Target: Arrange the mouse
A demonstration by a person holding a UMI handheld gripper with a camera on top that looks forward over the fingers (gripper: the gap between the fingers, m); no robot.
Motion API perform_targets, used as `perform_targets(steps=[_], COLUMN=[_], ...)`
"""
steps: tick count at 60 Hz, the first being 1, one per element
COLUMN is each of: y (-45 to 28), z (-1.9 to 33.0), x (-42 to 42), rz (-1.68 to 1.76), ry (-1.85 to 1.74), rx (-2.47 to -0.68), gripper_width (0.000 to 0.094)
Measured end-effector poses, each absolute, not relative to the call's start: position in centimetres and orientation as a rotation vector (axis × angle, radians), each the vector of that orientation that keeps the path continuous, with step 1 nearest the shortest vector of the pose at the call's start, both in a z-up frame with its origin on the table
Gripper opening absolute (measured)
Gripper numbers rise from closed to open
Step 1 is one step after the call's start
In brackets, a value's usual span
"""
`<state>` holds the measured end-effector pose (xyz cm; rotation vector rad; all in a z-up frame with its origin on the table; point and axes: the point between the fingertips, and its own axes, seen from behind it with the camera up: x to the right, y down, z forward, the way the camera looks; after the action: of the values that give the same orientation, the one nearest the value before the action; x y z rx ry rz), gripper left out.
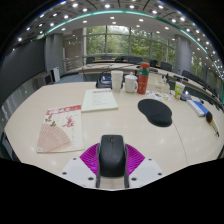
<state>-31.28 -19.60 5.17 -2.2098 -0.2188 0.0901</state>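
Mouse [112,154] at bottom centre of frame, black, between purple pads [90,157]. Long axis runs straight ahead along fingers, narrow end toward far side of table [30,115]. Gripper [112,162] clenched on mouse, both pads against its sides. Mousepad [154,111], dark oval, right of centre, well apart from mouse. Pamphlet [60,127] at left. Paper [99,99] at centre. Mug [131,84] and red can [143,79] at upper centre.

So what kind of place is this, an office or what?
Probably an open-plan office or meeting area: a large pale table with papers and a mousepad, ceiling downlights, big windows. The tool holds a mouse.
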Motion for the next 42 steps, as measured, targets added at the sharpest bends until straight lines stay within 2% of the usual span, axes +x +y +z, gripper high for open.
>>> perform_targets(steps=[11, 15, 19, 24, 32, 42], y=[-9.8, -5.3, -0.9, 4.1, 9.5, 12.4], z=[15.4, 17.6, 18.1, 16.5, 10.2, 2.6], x=[-27.9, -25.7, -23.2, -20.4, -16.4, -14.1], rz=[0.147, 0.146, 0.130, 0.118, 0.084, 0.069], ry=[-0.151, -0.135, -0.137, -0.114, -0.104, -0.114], rx=[-2.051, -2.018, -2.007, -2.034, -2.128, -2.244], gripper_width=[0.0313, 0.0313, 0.0312, 0.0313, 0.0313, 0.0314])
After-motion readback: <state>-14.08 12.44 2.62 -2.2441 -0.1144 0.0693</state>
